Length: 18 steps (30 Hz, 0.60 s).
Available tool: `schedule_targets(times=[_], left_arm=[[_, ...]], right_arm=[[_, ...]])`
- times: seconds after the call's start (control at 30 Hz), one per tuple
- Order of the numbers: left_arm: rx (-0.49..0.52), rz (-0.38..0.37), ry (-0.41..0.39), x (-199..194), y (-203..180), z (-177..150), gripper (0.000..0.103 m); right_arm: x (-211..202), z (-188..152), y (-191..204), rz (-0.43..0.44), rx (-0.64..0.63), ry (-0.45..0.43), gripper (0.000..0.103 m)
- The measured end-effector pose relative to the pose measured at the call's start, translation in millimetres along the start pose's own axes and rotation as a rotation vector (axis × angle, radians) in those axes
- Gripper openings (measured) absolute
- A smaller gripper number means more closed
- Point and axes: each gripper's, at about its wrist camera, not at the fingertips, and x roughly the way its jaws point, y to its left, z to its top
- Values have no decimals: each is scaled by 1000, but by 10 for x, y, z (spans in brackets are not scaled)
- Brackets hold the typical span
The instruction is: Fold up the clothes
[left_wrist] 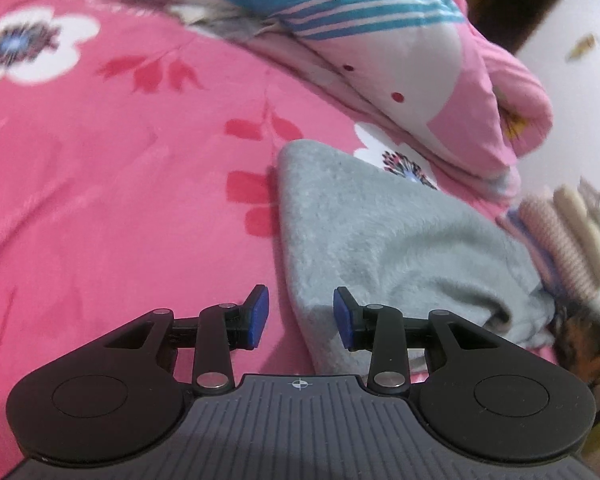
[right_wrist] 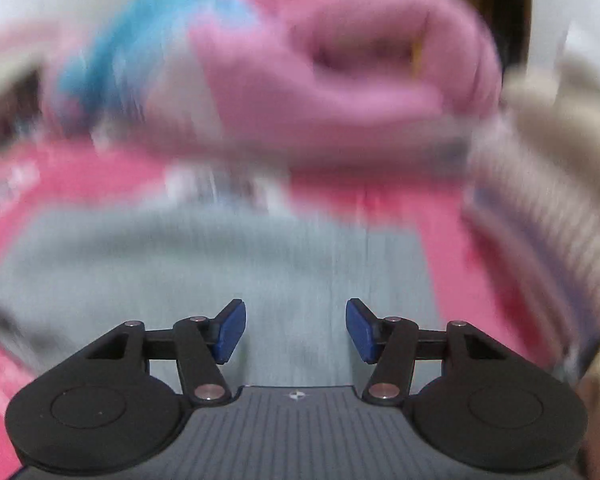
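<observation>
Both the left gripper (left_wrist: 300, 318) and right gripper (right_wrist: 296, 330) hang wide, empty, over the grey garment (left_wrist: 384, 236) lower-middle on the pink bedspread (left_wrist: 120, 200), probably lining up a grab, though the right view's blurry.

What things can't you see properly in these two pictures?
- Right wrist view: motion blur smears everything; the bedding pile has no clear shapes.
- Left wrist view: the grey garment runs under the left gripper, so its near end is hidden.
- Left wrist view: the folded stack is blurred at the edge.
</observation>
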Motion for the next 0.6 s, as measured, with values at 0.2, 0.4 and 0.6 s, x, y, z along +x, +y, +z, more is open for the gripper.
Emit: schedule_targets(times=[0.2,0.4,0.6], left_arm=[[-168,-73,11,36,172,263,35],[-270,-103,92,485,242,535,35],[-248,-103,134,804,227,681,35]], right_arm=[[-232,-118,674,81,-156,-66,51],[-547,-92,1728,354,-365,-198,60],[-761,-105,2725,577,-576,-302,63]])
